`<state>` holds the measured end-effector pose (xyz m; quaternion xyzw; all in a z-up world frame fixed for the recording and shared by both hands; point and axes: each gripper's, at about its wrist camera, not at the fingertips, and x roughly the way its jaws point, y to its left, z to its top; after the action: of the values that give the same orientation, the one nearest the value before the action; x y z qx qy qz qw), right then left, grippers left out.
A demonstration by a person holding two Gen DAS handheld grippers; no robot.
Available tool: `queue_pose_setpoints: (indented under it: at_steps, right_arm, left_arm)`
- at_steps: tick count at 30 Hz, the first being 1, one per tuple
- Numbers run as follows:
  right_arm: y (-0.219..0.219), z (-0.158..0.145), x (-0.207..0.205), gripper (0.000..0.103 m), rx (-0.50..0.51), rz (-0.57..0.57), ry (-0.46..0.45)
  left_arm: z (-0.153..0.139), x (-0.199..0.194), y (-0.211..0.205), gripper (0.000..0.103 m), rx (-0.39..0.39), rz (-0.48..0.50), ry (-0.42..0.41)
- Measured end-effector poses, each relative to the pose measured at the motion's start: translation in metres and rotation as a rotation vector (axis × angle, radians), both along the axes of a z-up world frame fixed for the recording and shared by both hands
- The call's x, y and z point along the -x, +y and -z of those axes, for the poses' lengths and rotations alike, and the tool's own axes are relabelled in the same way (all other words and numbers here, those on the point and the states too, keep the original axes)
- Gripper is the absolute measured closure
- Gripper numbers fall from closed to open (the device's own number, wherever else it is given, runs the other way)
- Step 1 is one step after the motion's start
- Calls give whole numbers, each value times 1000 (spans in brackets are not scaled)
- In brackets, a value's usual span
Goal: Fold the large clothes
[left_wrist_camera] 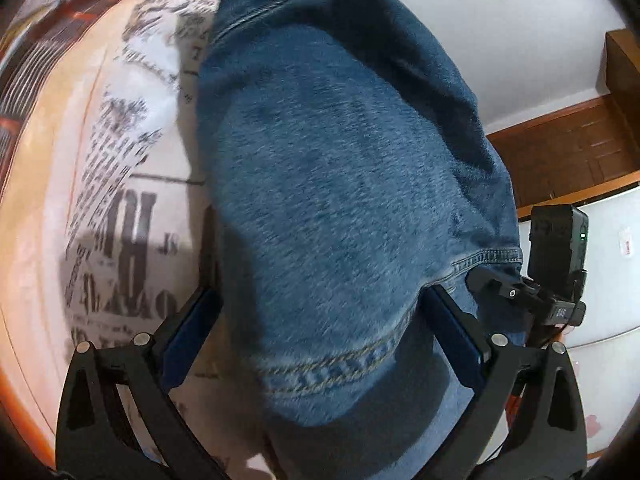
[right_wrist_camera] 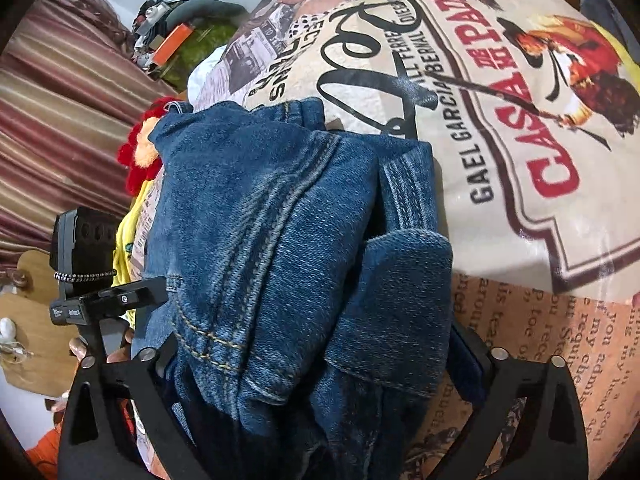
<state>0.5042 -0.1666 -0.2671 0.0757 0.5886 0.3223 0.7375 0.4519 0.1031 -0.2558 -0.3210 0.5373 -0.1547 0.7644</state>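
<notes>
A pair of blue denim jeans (left_wrist_camera: pixel 340 184) lies on a bed with a printed cover (left_wrist_camera: pixel 120 168). In the left wrist view the denim fills the middle, and its stitched hem sits between the spread fingers of my left gripper (left_wrist_camera: pixel 320 316), which is open. The other gripper's black body (left_wrist_camera: pixel 556 264) shows at the jeans' right edge. In the right wrist view the bunched jeans (right_wrist_camera: pixel 280 240) fill the space between the wide-apart fingers of my right gripper (right_wrist_camera: pixel 320 344). The denim hides the fingertips, so no grip on it shows.
The printed bed cover (right_wrist_camera: pixel 520 140) stretches to the right. A striped curtain (right_wrist_camera: pixel 60 128) and a red and yellow soft toy (right_wrist_camera: pixel 140 152) are at the left. A wooden headboard (left_wrist_camera: pixel 572 148) and white wall (left_wrist_camera: pixel 500 32) are beyond the jeans.
</notes>
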Motion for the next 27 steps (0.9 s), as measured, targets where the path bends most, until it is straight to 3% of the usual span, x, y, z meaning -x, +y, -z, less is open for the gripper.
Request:
queue_pose_setpoints:
  at_steps: [3, 5, 10, 16, 27]
  right_arm:
    - [-1, -4, 4, 20, -7, 13, -8]
    - [0, -9, 8, 35, -3, 15, -17]
    - [9, -31, 24, 52, 32, 13, -80]
    - [15, -67, 55, 55, 4, 26, -123]
    - [58, -136, 105, 56, -64, -1, -229]
  left_arm:
    - [-8, -1, -11, 11, -26, 7, -29]
    - [-14, 0, -14, 22, -46, 10, -47]
    - [-42, 15, -20, 42, -76, 45, -131]
    - [-93, 38, -23, 48, -148, 59, -227]
    - [-162, 77, 22, 49, -194, 0, -346]
